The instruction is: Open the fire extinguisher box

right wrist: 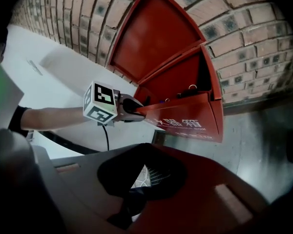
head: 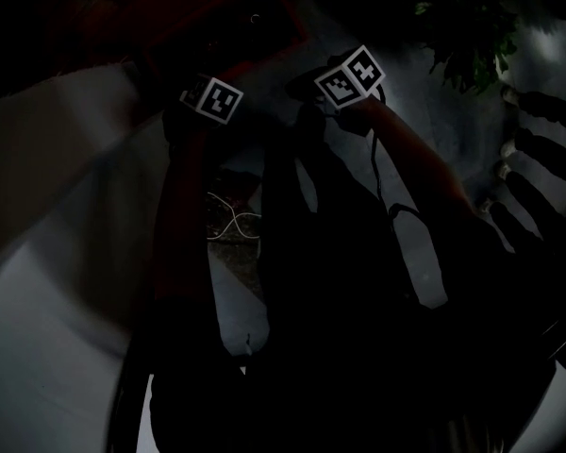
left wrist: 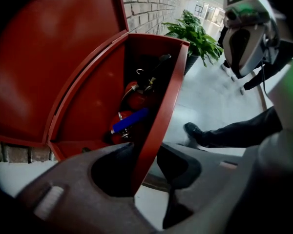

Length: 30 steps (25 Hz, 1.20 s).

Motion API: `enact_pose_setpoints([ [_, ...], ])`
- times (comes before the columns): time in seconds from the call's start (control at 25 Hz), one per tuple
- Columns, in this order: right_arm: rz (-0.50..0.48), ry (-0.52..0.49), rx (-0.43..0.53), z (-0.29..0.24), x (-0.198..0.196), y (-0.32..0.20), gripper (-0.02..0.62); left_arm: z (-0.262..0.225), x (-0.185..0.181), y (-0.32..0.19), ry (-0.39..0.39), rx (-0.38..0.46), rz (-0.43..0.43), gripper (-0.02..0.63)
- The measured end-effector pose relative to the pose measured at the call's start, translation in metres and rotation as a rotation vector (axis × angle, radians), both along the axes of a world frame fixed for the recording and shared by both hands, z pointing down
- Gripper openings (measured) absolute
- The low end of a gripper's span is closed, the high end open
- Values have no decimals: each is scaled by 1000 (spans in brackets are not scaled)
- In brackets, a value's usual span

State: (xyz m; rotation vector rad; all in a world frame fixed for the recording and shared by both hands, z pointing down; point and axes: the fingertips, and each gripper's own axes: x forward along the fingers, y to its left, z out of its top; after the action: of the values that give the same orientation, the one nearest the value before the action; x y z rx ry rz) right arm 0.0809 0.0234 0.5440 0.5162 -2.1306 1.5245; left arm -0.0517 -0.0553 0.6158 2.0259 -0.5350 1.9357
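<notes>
The red fire extinguisher box (right wrist: 161, 48) stands against a brick wall with its lid (left wrist: 44, 57) raised. Its front panel (right wrist: 190, 123) is tilted outward, and red extinguishers (left wrist: 136, 99), one with a blue handle (left wrist: 129, 122), show inside. My left gripper (left wrist: 146, 147) points down over the panel's top edge, a jaw on each side, touching it. The right gripper view shows that left gripper (right wrist: 129, 108) at the panel's left corner. My right gripper (right wrist: 146, 147) hangs back from the box, shut and empty. The head view is very dark; both marker cubes (head: 212, 97) (head: 349, 76) show there.
A brick wall (right wrist: 244, 38) runs behind the box. A potted plant (left wrist: 195, 33) stands further down the corridor on a pale tiled floor (left wrist: 210, 96). The person's shoe (left wrist: 193, 130) and dark trouser leg are close beside the box.
</notes>
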Motion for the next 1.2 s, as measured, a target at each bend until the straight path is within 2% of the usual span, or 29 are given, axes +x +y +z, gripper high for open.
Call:
enact_pose_setpoints([
  [0.12, 4, 11, 12, 3, 16, 6, 0, 4, 15, 7, -5, -40, -14, 144],
  [0.2, 9, 16, 20, 7, 19, 9, 0, 5, 14, 8, -17, -37, -20, 147],
  [0.28, -8, 40, 56, 16, 16, 8, 0, 9, 8, 4, -14, -4, -28, 153],
  [0.44, -105, 100, 133, 27, 12, 9, 0, 9, 3, -5, -9, 70, -39, 163],
  [0.64, -135, 82, 125, 27, 7, 13, 0, 9, 0, -5, -31, 1, -41, 163],
  [0.88, -83, 104, 122, 33, -5, -1, 0, 1, -1, -9, -19, 44, 18, 161],
  [1.08, 59, 0, 105, 11, -34, -17, 0, 3, -2, -2, 1, 21, 40, 156],
  [1.2, 128, -15, 117, 0, -43, -31, 0, 2, -5, -3, 22, 28, 57, 156],
])
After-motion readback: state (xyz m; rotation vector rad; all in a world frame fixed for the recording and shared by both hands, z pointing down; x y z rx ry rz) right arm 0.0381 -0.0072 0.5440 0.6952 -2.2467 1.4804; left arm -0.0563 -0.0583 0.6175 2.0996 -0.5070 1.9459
